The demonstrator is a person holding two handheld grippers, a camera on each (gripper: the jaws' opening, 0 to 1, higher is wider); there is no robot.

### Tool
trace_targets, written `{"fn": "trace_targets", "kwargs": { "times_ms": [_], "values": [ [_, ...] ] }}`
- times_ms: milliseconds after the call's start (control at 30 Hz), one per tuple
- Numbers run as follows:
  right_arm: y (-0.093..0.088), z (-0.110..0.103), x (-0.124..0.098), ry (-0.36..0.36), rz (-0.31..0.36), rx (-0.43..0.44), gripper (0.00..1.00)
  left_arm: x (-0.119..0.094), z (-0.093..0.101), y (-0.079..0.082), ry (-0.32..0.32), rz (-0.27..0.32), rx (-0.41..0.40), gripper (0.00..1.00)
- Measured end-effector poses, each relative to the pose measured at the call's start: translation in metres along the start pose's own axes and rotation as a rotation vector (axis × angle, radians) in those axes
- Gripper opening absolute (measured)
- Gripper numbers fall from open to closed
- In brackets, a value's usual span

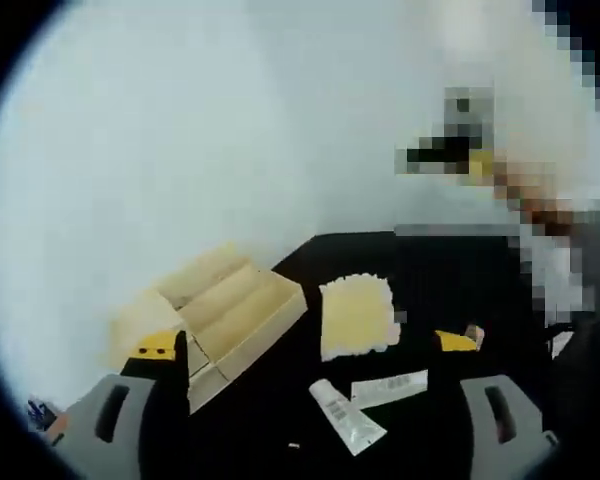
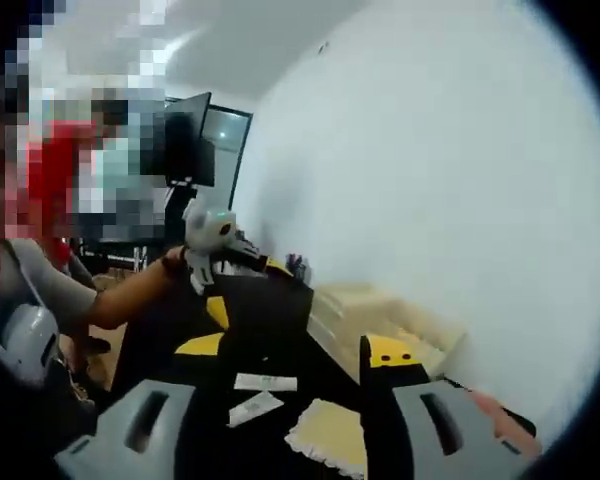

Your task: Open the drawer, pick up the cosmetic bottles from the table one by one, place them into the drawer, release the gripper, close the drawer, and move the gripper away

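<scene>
Two white cosmetic tubes lie on the black table: one tube nearer me, the other tube just past it. The pale wooden drawer box stands to their left against the white wall; blur hides whether its drawer is out. My left gripper hangs above the table's near edge, open and holding nothing. In the right gripper view the same tubes lie ahead of my right gripper, which is open and holding nothing. The drawer box sits to the right by the wall.
A yellow frilled cloth lies beside the tubes. Yellow-and-black blocks stand on the table. A person's arm reaches over the far end, holding a pale grey device. Dark monitors stand behind.
</scene>
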State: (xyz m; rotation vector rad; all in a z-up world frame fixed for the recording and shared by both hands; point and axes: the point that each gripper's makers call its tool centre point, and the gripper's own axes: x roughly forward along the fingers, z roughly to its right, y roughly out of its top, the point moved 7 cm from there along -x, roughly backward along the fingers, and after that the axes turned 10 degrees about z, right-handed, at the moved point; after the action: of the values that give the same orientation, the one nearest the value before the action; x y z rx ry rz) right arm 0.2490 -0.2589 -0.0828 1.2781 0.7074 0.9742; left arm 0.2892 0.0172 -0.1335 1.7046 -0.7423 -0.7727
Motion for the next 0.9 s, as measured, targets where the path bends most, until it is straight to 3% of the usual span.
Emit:
{"fn": "trace_targets", "kwargs": {
  "times_ms": [100, 333, 467, 533, 700, 900],
  "values": [
    [-0.007, -0.011, -0.014, 0.005, -0.008, 0.016, 0.61, -0.003, 0.009, -0.001, -0.034, 0.017, -0.011, 0.96],
    [-0.019, -0.036, -0.033, 0.004, -0.010, 0.028, 0.65, -0.009, 0.031, -0.022, -0.100, -0.005, -0.009, 0.96],
    [-0.027, -0.048, -0.039, 0.014, -0.009, 0.041, 0.67, -0.014, 0.046, -0.045, -0.157, -0.016, -0.020, 0.96],
    [-0.036, -0.056, -0.042, 0.031, -0.026, 0.048, 0.68, -0.015, 0.051, -0.058, -0.170, -0.001, -0.033, 0.96],
    [-0.064, -0.074, -0.039, 0.093, -0.096, 0.031, 0.70, -0.012, 0.054, -0.080, -0.184, 0.129, -0.147, 0.96],
    [-0.093, -0.088, -0.032, 0.138, -0.098, 0.055, 0.75, -0.023, 0.055, -0.100, -0.196, 0.176, -0.182, 0.96]
  ]
}}
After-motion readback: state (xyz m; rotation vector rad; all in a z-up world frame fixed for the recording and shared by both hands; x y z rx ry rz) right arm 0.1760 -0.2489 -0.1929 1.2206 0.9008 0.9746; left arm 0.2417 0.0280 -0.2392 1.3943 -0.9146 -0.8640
